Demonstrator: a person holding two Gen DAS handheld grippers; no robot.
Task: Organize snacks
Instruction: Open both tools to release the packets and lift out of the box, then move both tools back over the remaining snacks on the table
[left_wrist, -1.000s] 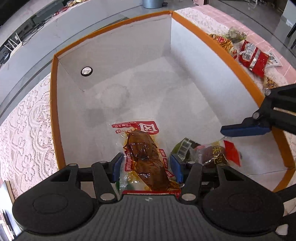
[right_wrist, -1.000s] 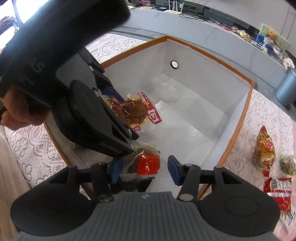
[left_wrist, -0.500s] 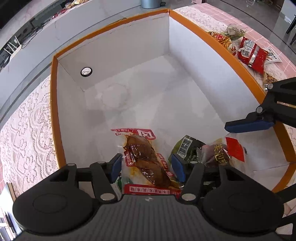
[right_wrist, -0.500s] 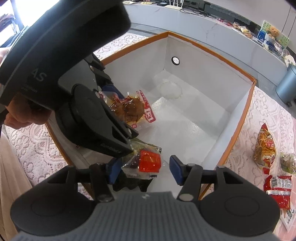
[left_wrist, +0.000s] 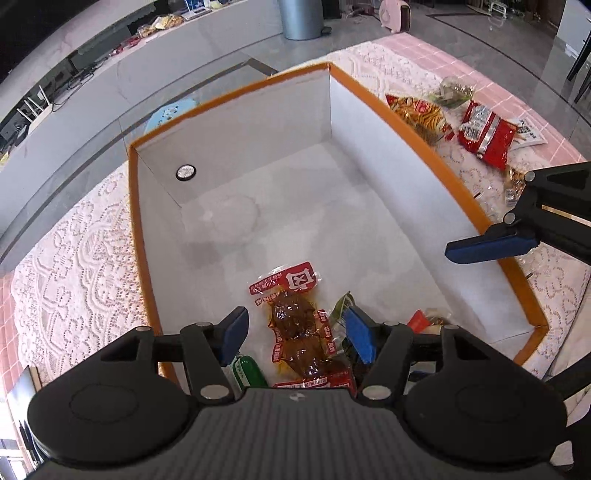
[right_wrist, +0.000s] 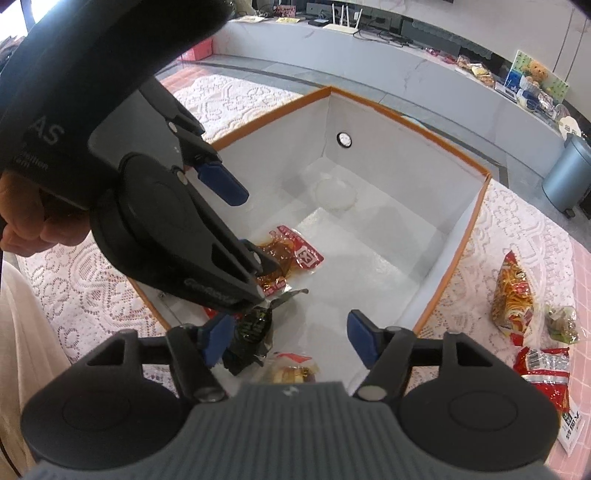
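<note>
Orange-rimmed white box (left_wrist: 421, 147), red meat pouch (left_wrist: 295, 317), dark packet (right_wrist: 255, 325) inside

The right gripper (right_wrist: 291, 338) is held open above the box (right_wrist: 458, 236); a sauce packet (right_wrist: 295, 254) is seen inside.

Both tools hang with fingers spread wide, gripping nothing: left tool (left_wrist: 295, 328) beside right tool (right_wrist: 288, 336), tilted downward.
</note>
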